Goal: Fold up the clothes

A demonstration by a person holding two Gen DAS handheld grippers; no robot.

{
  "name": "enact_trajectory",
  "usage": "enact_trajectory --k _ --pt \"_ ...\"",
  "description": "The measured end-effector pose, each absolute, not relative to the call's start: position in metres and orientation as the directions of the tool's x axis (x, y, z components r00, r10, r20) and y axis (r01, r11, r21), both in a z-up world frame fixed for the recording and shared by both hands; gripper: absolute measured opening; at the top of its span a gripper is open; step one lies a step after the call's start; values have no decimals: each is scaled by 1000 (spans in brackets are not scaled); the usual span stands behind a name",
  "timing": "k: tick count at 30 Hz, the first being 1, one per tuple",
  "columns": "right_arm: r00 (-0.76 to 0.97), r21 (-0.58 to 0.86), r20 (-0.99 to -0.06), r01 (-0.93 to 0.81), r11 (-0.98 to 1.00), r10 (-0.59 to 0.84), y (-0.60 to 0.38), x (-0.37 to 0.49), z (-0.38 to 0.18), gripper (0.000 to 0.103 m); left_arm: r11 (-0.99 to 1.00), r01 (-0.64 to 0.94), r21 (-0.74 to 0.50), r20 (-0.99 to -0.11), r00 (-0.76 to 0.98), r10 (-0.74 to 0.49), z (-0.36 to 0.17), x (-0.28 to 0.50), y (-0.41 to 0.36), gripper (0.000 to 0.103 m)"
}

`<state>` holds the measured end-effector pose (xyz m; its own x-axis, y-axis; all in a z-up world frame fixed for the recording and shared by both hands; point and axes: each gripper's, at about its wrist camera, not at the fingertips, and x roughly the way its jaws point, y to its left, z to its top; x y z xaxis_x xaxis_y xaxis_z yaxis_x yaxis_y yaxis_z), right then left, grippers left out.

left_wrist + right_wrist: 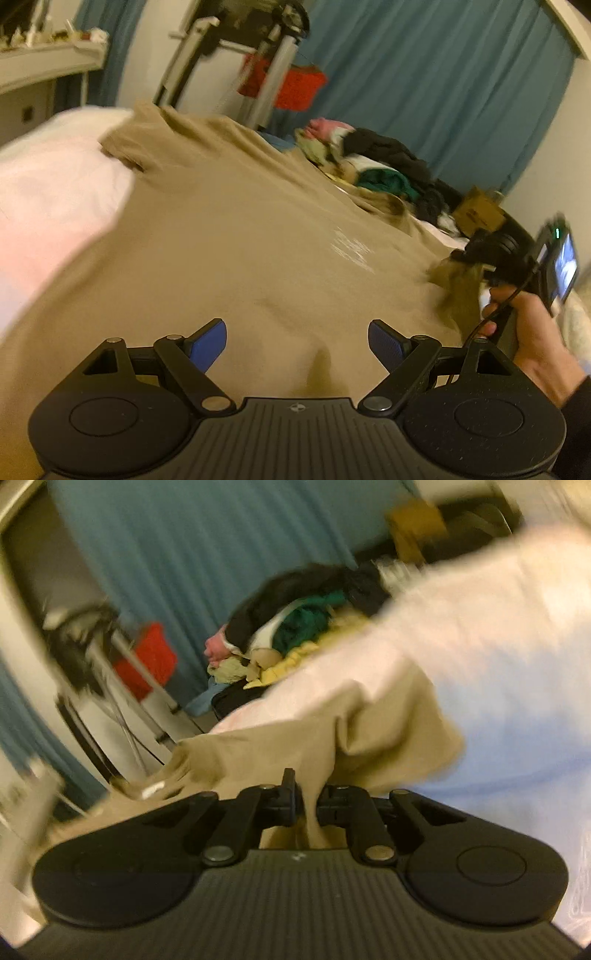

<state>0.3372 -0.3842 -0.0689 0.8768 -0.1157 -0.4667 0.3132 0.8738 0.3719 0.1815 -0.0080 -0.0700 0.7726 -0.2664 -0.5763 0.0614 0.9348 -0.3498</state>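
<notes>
A tan shirt (236, 229) lies spread across my bed's white cover (48, 192), its pale chest print facing up. My left claw (297, 345) hangs above it with blue pads (208, 343) spread wide, gripping nothing. My right claw (304, 805), held in my right hand (532, 332), is pressed together on a bunched edge of the shirt at its far side. A heap of mixed clothes (373, 162) waits behind, before a teal curtain (443, 74).
</notes>
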Motion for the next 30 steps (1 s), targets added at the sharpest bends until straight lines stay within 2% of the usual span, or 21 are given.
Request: enact_trajectory --k 3,6,8,11,14,16,18,19,21,23,30 --pt "889 -13 -410 216 976 -202 -297 350 -52 10 929 9 -370 -545 808 -224 -59 179 17 86" --pt "913 -352 -351 77 933 -208 -205 355 -55 10 923 -39 -383 -513 840 -177 -50 173 41 86" --pt "917 -480 -353 -7 877 -186 -157 361 -68 10 920 -66 -385 -499 854 -147 -46 170 55 86" --pt "897 -575 -414 -124 809 -156 -106 375 -93 11 909 -96 -406 -506 852 -136 -48 173 72 86" --pt "851 -503 -515 -198 841 -107 -96 386 -101 14 897 -121 -425 -520 844 -132 -51 178 87 85" --pt "823 -354 -568 -224 908 -18 -113 384 -88 33 899 -121 -420 -532 836 -136 -53 181 88 85" --pt "792 -138 -601 -234 963 106 -140 375 -66 84 911 -106 -399 -542 829 -141 -54 183 83 85" --pt "781 -36 -603 -230 972 162 -153 369 -55 89 920 -96 -381 -546 826 -141 -54 182 79 85" --pt "782 78 -584 -210 975 215 -175 344 -34 89 934 -76 -348 -553 821 -140 -54 180 70 85" --pt "800 106 -556 -201 974 226 -192 305 -12 89 945 -54 -321 -554 820 -141 -53 176 60 85" --pt "871 372 -431 -66 926 236 -271 123 24 89 966 40 -254 -569 802 -183 -47 148 12 85"
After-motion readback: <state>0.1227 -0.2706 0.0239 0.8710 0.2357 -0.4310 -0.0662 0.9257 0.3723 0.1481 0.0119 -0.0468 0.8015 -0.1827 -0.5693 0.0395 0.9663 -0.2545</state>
